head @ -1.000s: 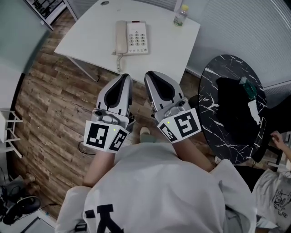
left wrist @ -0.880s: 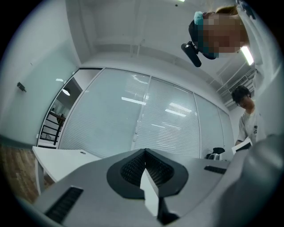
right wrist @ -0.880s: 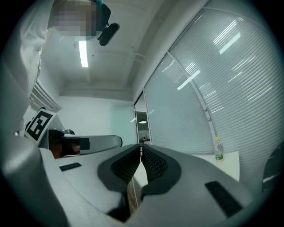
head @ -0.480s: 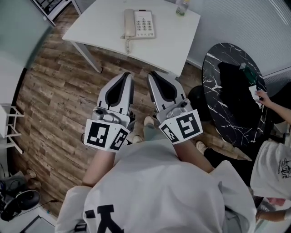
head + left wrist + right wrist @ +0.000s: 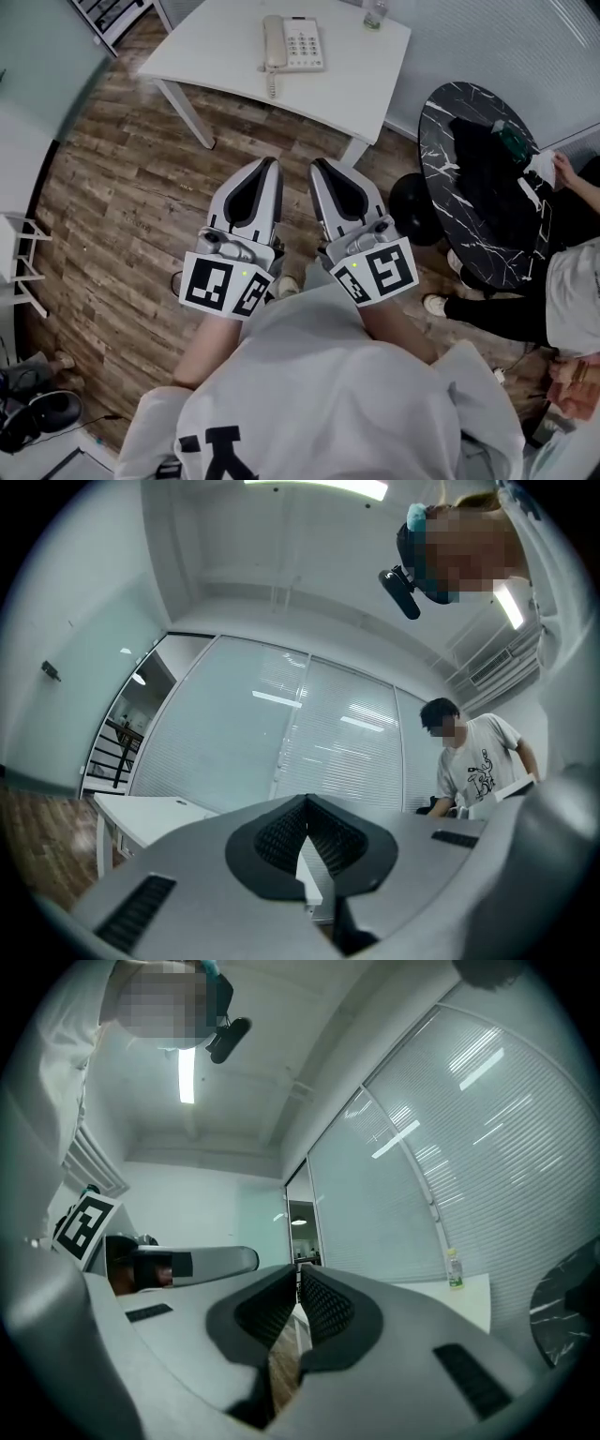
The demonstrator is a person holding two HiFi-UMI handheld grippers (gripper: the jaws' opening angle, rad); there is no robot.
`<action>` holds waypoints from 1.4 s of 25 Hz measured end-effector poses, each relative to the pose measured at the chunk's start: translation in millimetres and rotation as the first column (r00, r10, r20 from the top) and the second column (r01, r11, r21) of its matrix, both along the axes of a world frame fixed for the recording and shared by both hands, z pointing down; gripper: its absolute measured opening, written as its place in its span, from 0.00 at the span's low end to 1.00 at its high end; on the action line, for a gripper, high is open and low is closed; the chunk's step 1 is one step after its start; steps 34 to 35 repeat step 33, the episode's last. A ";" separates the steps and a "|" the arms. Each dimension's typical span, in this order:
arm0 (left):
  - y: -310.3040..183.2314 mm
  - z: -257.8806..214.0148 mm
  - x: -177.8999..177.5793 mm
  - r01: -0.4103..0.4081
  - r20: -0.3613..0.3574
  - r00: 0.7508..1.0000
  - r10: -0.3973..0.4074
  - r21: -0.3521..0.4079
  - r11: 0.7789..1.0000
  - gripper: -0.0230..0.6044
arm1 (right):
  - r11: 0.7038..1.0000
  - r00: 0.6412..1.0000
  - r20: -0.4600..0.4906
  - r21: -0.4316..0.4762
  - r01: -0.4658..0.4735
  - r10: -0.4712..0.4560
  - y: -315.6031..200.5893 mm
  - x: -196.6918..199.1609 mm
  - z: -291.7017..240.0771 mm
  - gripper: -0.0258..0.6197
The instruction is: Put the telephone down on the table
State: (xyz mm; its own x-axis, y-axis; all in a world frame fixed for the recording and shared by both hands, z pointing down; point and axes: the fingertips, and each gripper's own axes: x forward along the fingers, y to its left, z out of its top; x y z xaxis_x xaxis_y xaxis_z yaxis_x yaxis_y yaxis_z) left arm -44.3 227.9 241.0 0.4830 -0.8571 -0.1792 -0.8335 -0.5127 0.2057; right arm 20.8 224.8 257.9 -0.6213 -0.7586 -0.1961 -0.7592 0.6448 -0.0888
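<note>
Telephone (image 5: 293, 43) lying flat on the white table (image 5: 366, 75), handset in its cradle, bottle (image 5: 375, 11) at the far edge, wood-plank floor (image 5: 112, 206) below, round black marble table (image 5: 469, 187) at right, blinds behind, left gripper (image 5: 269, 163) and right gripper (image 5: 318, 166) side by side over the floor, both closed and empty, well apart from the telephone

No legible txt: phone (image 5: 293, 43) keypad digits too small to read; shirt (image 5: 319, 389) print cut off at edge.

It is an office, it seems. Well ahead of the jaws stands a white table (image 5: 366, 66) with a desk telephone (image 5: 293, 43). To the right of the jaws is a round black marble table (image 5: 469, 187). Beyond the jaws are glass walls with blinds (image 5: 309, 742), and under them a wood-pattern floor (image 5: 122, 206).
</note>
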 end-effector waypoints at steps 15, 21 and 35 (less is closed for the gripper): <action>1.5 -9.6 9.0 -0.015 -0.028 0.999 0.015 0.002 1.000 0.04 | 1.000 0.999 -0.052 0.024 0.006 -0.005 5.0 7.0 -11.4 0.09; 8.1 -9.2 4.4 -0.009 -0.018 1.000 0.009 0.003 1.000 0.04 | 1.000 0.999 -0.047 0.027 0.003 -0.001 10.7 4.0 -12.1 0.09; 18.3 -10.7 -9.5 -0.014 -0.025 1.000 0.015 0.013 1.000 0.04 | 0.999 0.999 -0.048 0.036 0.015 -0.013 19.7 -14.0 -12.9 0.09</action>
